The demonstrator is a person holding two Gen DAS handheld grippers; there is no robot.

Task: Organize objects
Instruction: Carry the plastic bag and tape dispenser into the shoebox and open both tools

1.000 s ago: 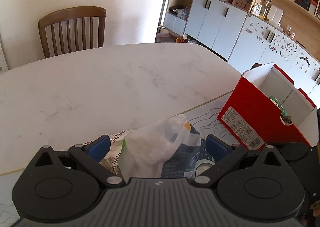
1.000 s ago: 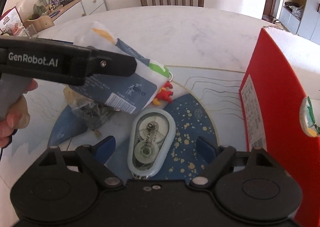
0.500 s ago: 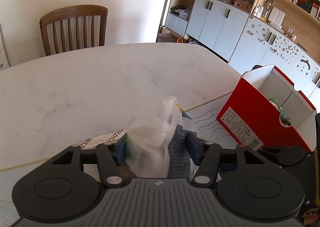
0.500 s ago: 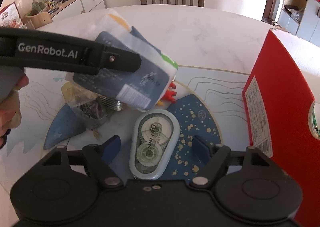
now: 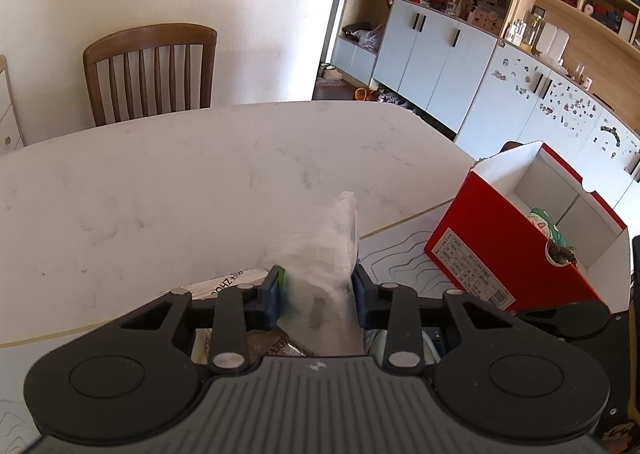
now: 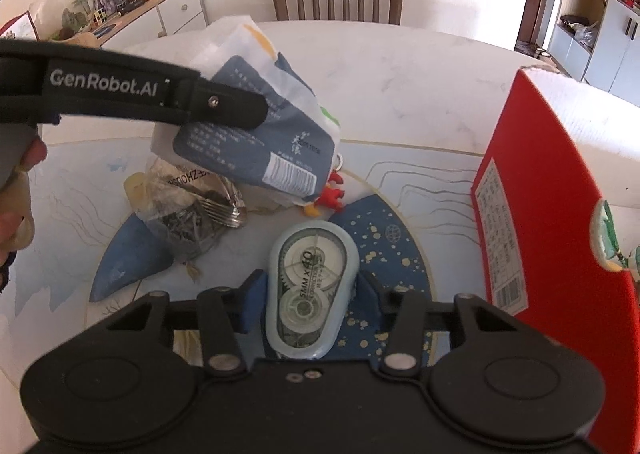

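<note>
Both pairs of jaws have narrowed since a second ago. The left gripper (image 5: 316,290) is closing, its blue pads pressing the one crinkly blue-and-white plastic packet (image 6: 256,134), now lifted above the mat. The right gripper (image 6: 310,294) is closing around the one pale-blue oval correction-tape dispenser (image 6: 312,286), flat on the blue-and-white printed mat (image 6: 400,238); contact is unclear. One red cardboard box (image 5: 500,250) stands at the right on the white marble bench (image 5: 180,182). Only the right wrist view shows one clear bag of dark bits (image 6: 184,214) and one small red figure (image 6: 332,194); only the left shows the box's white compartments.
</note>
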